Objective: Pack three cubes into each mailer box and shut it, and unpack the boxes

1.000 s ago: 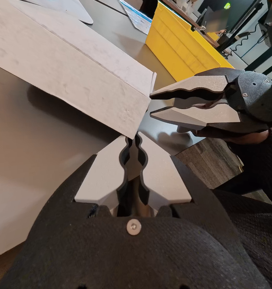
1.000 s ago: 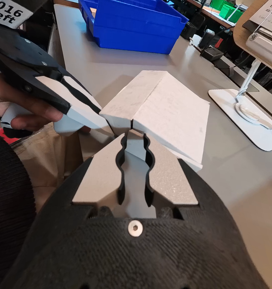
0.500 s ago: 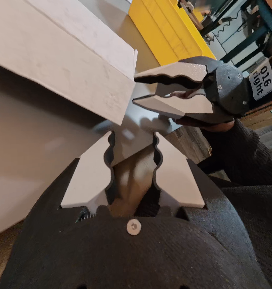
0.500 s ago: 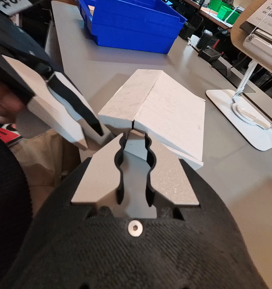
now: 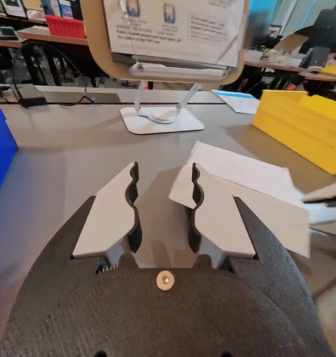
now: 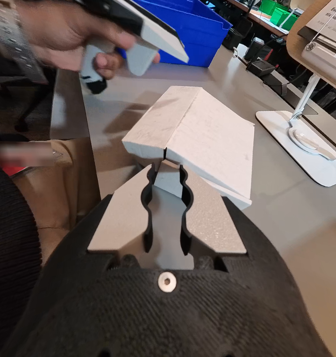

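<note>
1. Left gripper (image 5: 164,168): grey two-finger claw on a black textured body, held level above the grey tabletop (image 5: 86,154) and aimed at the far edge. Fingers wide apart, nothing between them.
2. In the right wrist view, same left gripper (image 6: 182,56) raised high at upper left, tilted tip-down to the right, blurred. Bare hand (image 6: 70,36) wrapped round its grey handle, one fingertip on the trigger.
3. Right gripper (image 6: 167,168): same grey claw, pointing forward and down at the near corner of the box. Fingers part open, gap narrower than on the left gripper. Near corner of the box sits between the tips; cannot tell if the pads touch it, no clamp seen.
4. Right gripper in the left wrist view: only blurred finger tips (image 5: 327,208) at the right edge, beside the box.
5. White cardboard mailer box (image 6: 202,139): flat, rectangular, on the tabletop close to the near edge. Lid propped up at the near-left side and sloping down toward the right; front flap folded down along a crease. Long axis runs away from the right gripper toward the far side of the tabletop.
6. In the left wrist view, box (image 5: 250,183) just right of the left gripper, its corner behind the right finger.
7. Contents of box hidden.
</note>
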The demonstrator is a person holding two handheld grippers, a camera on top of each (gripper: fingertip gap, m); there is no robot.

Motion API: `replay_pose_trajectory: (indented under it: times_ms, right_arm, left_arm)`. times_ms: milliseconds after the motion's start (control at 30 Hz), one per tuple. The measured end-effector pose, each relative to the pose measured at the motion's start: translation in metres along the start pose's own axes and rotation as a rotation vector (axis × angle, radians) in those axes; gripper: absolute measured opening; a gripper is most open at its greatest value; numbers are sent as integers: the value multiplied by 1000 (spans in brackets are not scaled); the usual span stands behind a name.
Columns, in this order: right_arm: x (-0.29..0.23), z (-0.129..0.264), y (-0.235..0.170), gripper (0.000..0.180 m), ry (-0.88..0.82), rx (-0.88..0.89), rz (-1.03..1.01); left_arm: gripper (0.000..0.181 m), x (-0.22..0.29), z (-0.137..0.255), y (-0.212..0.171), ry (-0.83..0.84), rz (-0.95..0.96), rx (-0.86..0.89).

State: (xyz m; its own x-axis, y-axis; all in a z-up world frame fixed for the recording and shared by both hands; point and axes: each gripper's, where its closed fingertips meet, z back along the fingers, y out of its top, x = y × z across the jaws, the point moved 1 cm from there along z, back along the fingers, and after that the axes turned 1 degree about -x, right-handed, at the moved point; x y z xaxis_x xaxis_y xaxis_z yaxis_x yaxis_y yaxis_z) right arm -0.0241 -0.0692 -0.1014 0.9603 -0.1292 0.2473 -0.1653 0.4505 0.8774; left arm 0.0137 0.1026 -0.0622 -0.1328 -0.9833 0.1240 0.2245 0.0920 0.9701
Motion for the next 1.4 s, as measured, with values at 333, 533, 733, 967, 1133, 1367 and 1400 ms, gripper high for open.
replay_pose_trajectory:
  times_ms: [333,533,733,967,1133,1367,1400]
  right_arm:
    - [-14,19,-4,25,42,-39,-116]
    - [-10,11,-20,29,75,-89,-234]
    - [0,19,-15,31,130,-17,-397]
    - [47,42,-30,30,-16,26,-547]
    - [66,59,-45,29,-133,20,-550]
    - [60,51,-44,29,-106,-2,-541]
    - [59,50,-45,29,-103,-12,-531]
  left_arm:
    - [23,-3,-11,-10,-129,59,-22]
    - [32,5,-14,-17,-253,211,-67]
    - [27,13,-14,-25,-333,283,-126]
    - [13,60,0,-33,-528,151,-186]
    - [18,114,21,-43,-746,-64,-216]
    - [41,29,1,-1,-322,50,41]
    - [43,23,-2,-7,-323,97,3]
